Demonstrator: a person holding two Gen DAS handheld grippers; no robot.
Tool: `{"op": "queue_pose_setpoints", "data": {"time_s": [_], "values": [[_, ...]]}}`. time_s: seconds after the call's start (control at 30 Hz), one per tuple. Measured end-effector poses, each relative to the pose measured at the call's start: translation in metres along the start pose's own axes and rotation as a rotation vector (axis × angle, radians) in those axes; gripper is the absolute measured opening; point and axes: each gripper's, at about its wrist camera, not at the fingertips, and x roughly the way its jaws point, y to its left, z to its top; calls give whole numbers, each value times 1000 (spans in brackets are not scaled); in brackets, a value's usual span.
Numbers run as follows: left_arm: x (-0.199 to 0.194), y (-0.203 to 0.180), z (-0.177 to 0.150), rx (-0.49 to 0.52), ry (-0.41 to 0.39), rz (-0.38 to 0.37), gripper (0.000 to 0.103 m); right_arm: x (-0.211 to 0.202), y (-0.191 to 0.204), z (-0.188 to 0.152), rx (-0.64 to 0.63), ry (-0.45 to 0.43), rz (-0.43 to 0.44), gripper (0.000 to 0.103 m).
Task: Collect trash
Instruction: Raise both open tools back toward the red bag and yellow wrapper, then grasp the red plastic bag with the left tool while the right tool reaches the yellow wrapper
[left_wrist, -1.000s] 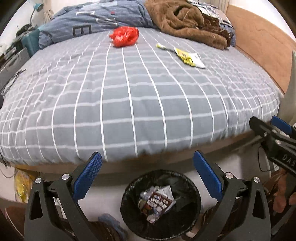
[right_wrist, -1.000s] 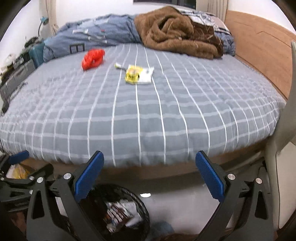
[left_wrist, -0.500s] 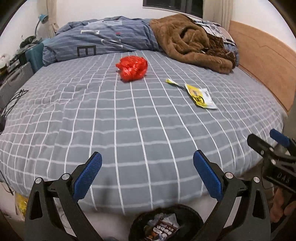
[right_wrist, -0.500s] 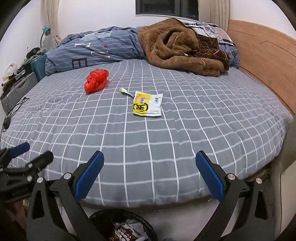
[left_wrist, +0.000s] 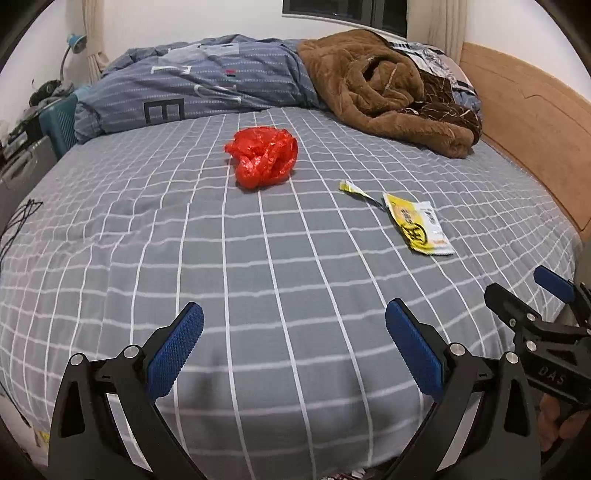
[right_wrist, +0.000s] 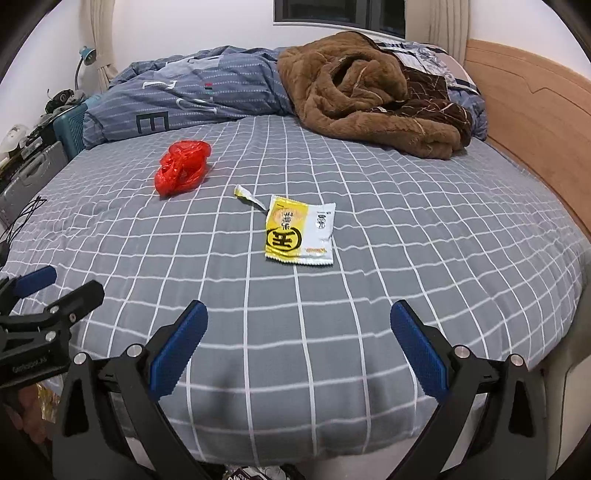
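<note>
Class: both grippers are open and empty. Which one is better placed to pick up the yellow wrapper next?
Right. The wrapper lies almost straight ahead of the right gripper; from the left gripper it sits off to the right.

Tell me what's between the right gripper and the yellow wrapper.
Nothing but bare checked sheet, as the right wrist view shows. The right gripper is open and the wrapper lies flat straight ahead.

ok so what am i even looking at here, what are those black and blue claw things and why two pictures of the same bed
Each picture comes from a camera mounted on a handheld two-finger gripper; a person carries one in each hand. The left gripper shows in its own view, the right gripper in the other. Both are open and hold nothing. On the checked bed sheet lie a crumpled red plastic bag and a yellow snack wrapper, apart from each other. A brown blanket is piled at the back.
</note>
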Motion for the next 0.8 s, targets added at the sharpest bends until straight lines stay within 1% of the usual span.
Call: {"op": "queue_pose_setpoints", "data": {"time_s": [0.33, 0.8], "values": [[37, 13, 32, -9, 15, 22, 97, 42, -10, 34, 32, 13, -11, 95], [81, 21, 75, -20, 18, 38, 97, 86, -14, 65, 27, 37, -24, 95]]}}
